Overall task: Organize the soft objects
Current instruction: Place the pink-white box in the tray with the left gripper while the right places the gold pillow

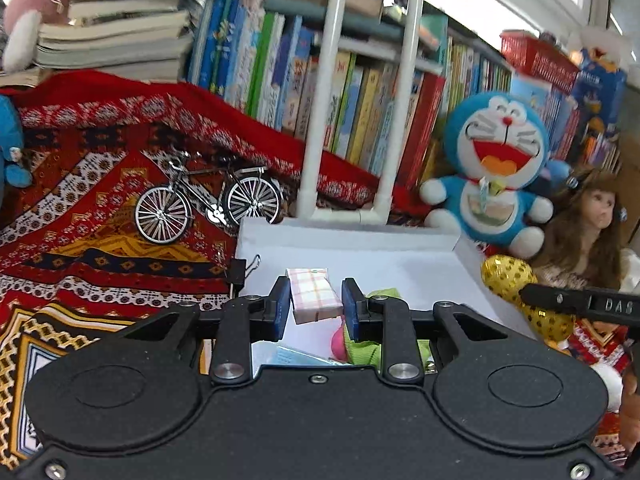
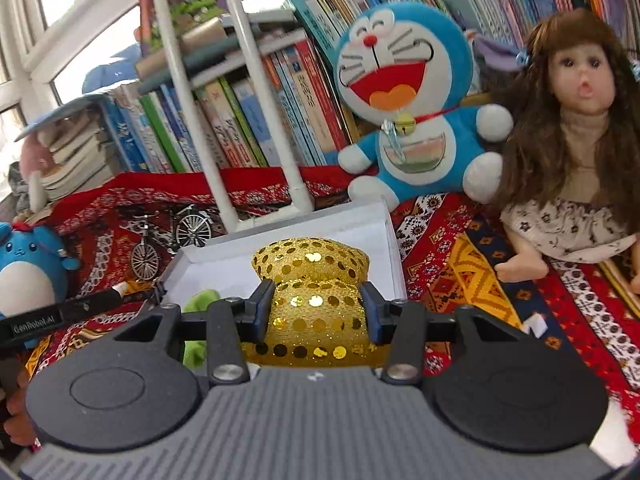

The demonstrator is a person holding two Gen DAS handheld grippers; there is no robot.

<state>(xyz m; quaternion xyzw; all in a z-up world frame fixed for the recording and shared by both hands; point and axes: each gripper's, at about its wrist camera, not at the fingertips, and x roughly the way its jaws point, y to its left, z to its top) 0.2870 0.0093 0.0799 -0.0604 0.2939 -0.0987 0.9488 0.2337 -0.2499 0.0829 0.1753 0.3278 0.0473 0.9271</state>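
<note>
My left gripper [image 1: 316,305] is shut on a small pink plaid packet [image 1: 314,295] and holds it over the white box [image 1: 400,272]. A green soft thing [image 1: 366,350] and a pink one lie in the box below the fingers. My right gripper [image 2: 318,309] is shut on a gold sequined pouch [image 2: 314,280] and holds it over the white box's [image 2: 280,244] near edge. The pouch also shows at the right of the left wrist view [image 1: 516,284]. The green thing shows beside the right gripper's left finger [image 2: 200,304].
A blue Doraemon plush [image 2: 404,92] and a long-haired doll [image 2: 576,128] lean on the row of books behind the box. A model bicycle [image 1: 204,200] stands on the red patterned cloth [image 1: 80,168]. A blue plush [image 2: 28,268] sits at the left. White pipes [image 1: 320,120] rise behind the box.
</note>
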